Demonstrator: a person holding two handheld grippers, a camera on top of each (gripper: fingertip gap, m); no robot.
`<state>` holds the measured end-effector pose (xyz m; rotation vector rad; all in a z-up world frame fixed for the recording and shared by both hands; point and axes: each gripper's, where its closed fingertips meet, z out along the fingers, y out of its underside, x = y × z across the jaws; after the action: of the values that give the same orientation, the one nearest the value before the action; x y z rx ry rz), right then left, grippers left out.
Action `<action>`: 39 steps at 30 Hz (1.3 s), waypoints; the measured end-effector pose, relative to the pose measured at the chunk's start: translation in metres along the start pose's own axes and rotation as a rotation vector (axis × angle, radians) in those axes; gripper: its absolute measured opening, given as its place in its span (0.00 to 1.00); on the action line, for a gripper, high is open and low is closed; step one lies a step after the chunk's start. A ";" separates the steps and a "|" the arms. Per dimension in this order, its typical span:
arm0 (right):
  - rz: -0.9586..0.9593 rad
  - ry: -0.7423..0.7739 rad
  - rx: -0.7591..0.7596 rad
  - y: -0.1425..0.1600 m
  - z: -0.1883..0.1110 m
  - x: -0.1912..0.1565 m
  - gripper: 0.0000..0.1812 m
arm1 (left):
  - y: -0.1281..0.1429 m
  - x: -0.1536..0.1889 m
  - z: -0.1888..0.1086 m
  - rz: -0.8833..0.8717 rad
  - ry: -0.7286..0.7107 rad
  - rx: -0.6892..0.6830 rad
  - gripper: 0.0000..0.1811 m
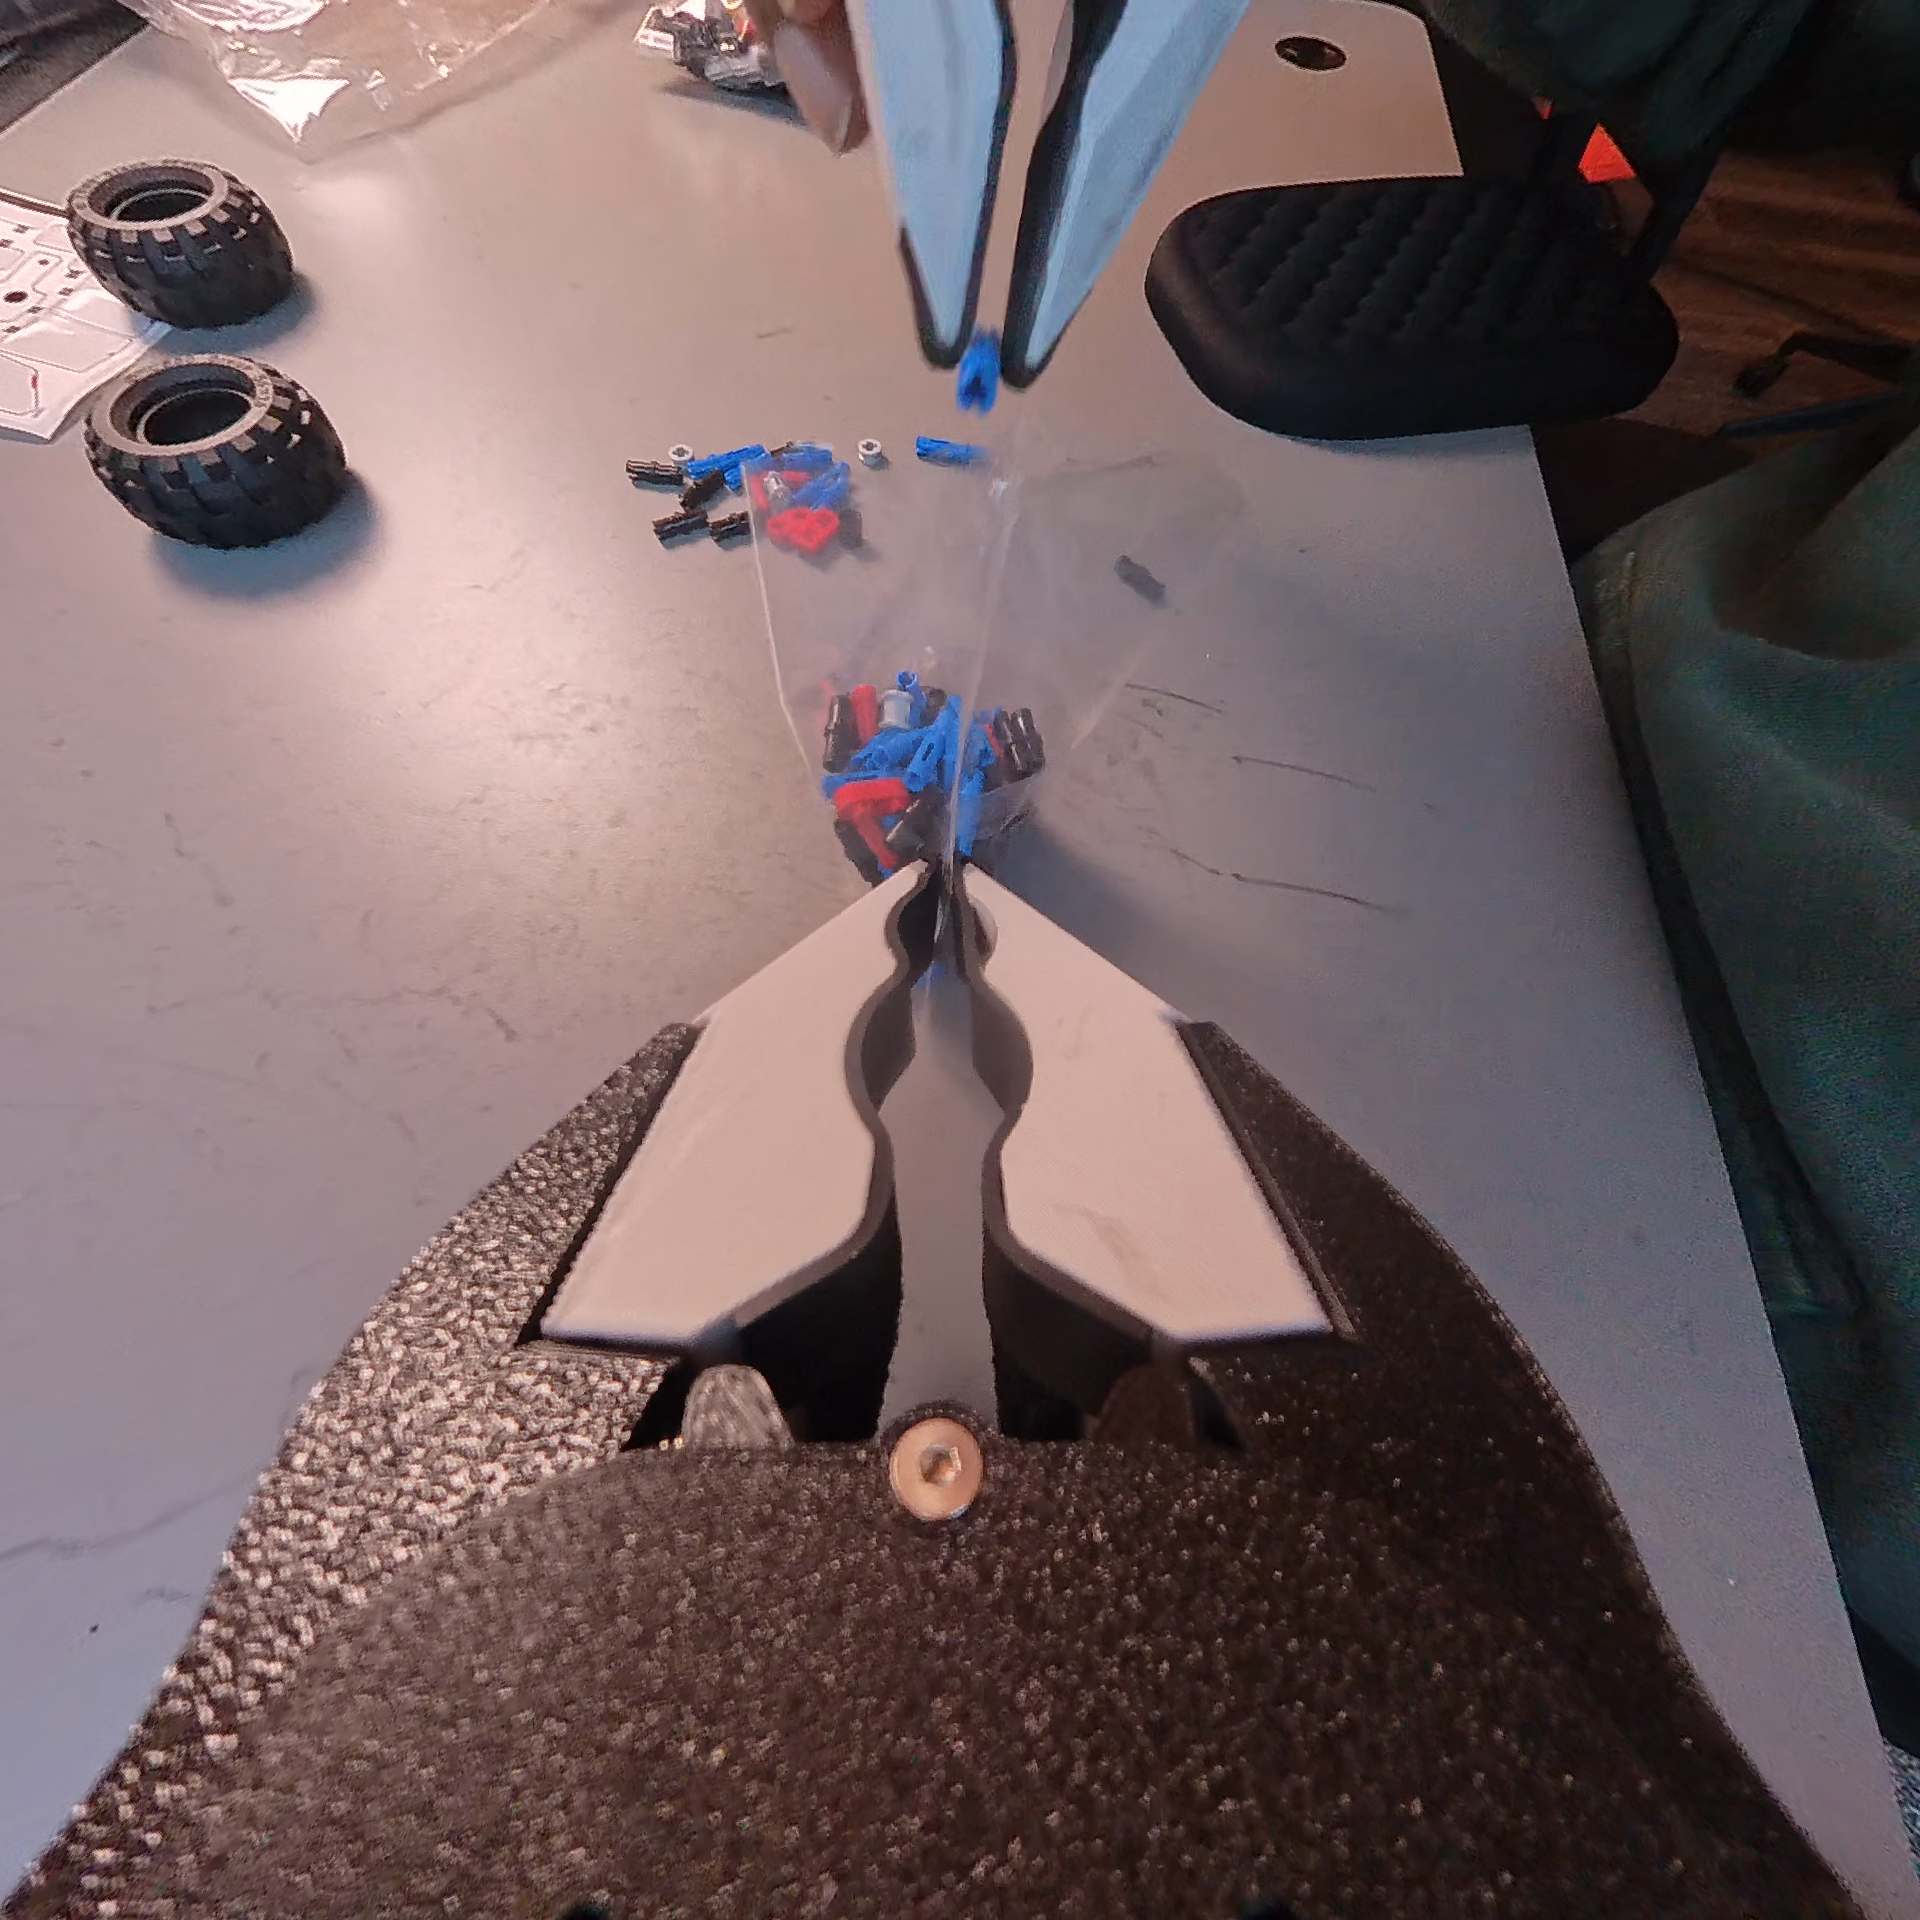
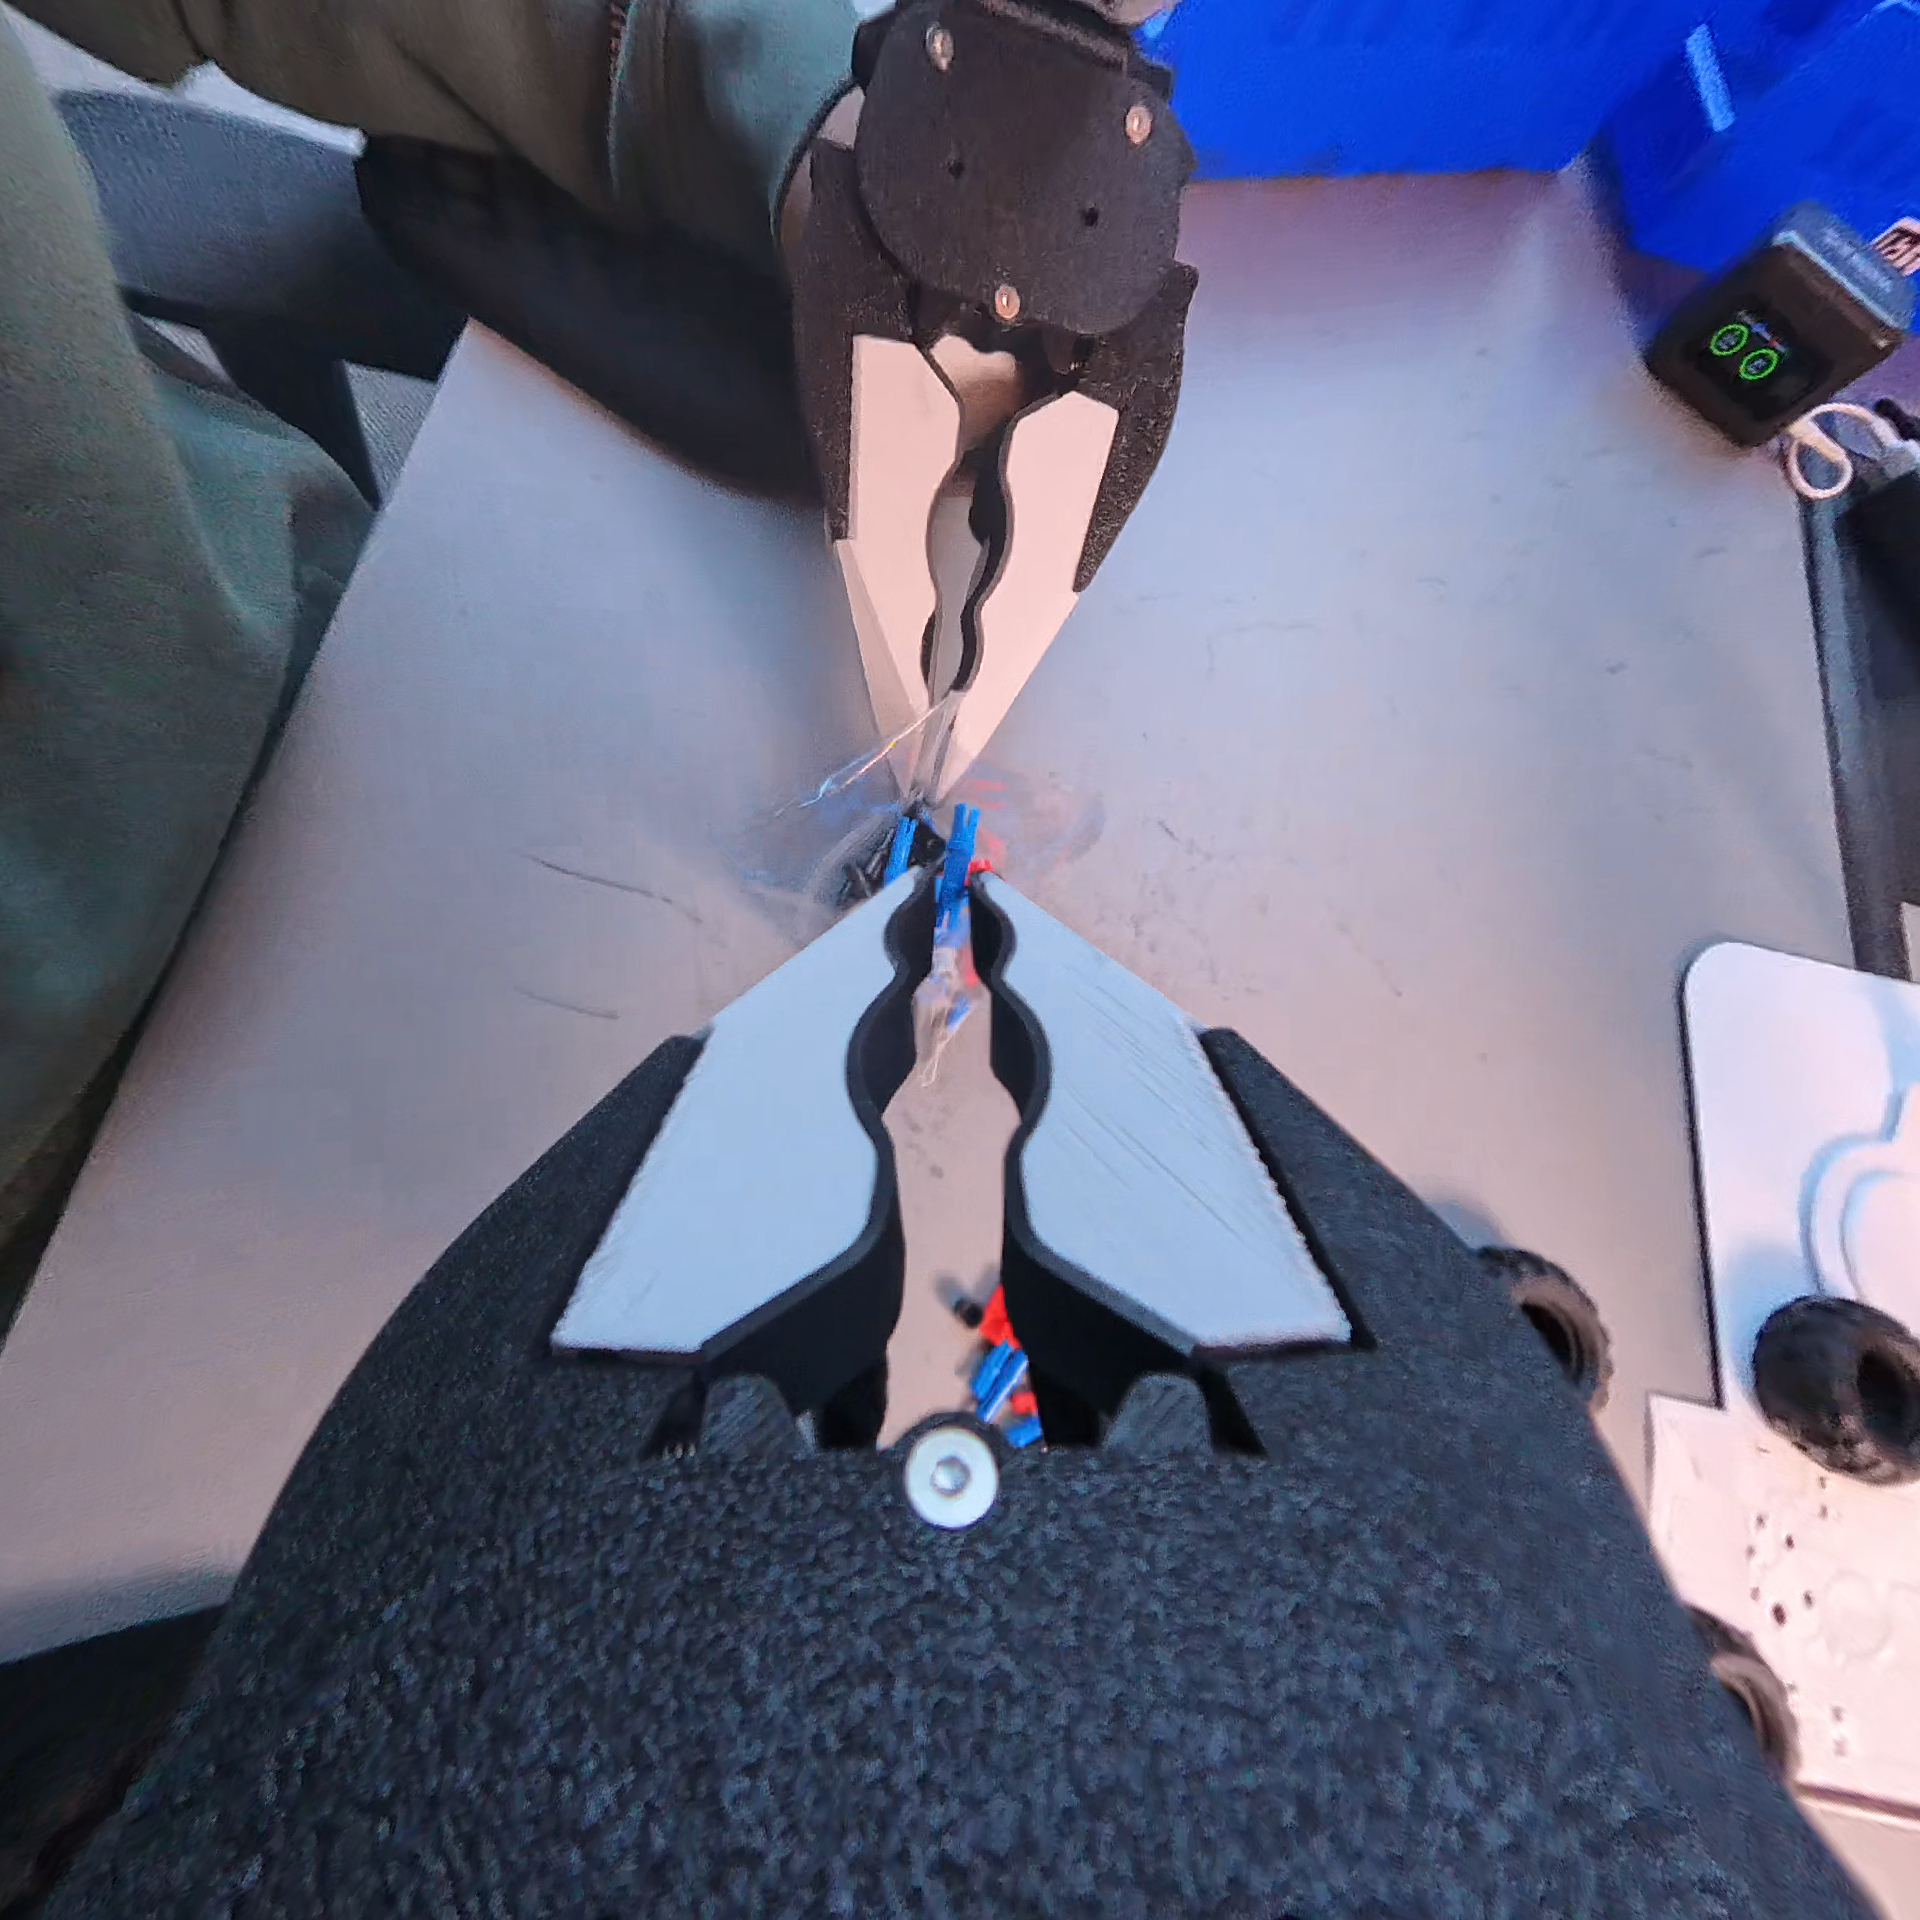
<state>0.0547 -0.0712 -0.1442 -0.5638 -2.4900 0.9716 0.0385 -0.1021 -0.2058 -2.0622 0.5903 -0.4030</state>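
Note:
My left gripper (image 1: 945,883) is shut on one end of a clear plastic bag (image 1: 883,613) just above the grey table (image 1: 416,883). Several small blue, red and black pegs (image 1: 920,769) are bunched inside the bag by its tips. My right gripper (image 2: 951,883) is shut on a blue peg (image 2: 956,831) together with a strip of the bag's film. In the left wrist view it (image 1: 982,353) comes down from above with the peg (image 1: 977,374) at its tips. In the right wrist view the left gripper (image 2: 940,727) faces mine, and the bag is stretched between them.
A loose pile of pegs (image 1: 769,494) and a lone black peg (image 1: 1140,579) lie on the table. Two black tyres (image 1: 177,249) (image 1: 213,452) sit at the left on a white sheet (image 1: 42,343). A chair armrest (image 1: 1403,301) borders the right edge. A black box (image 2: 1766,343) and blue bins (image 2: 1455,73) stand at the back. There is about 8 cm between the tips of the two grippers.

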 end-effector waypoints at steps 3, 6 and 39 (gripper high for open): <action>0.006 -0.006 0.015 0.000 0.010 0.002 0.09 | 0.001 0.000 -0.002 0.006 -0.003 -0.003 0.00; 0.079 -0.017 0.043 0.012 -0.008 0.000 0.09 | 0.002 0.000 -0.004 0.016 -0.004 -0.008 0.00; 0.086 -0.001 -0.061 0.045 -0.023 0.008 0.08 | 0.001 0.004 -0.002 0.024 0.017 -0.003 0.00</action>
<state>0.0692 -0.0241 -0.1586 -0.6947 -2.5220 0.9296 0.0404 -0.1065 -0.2056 -2.0542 0.6253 -0.4061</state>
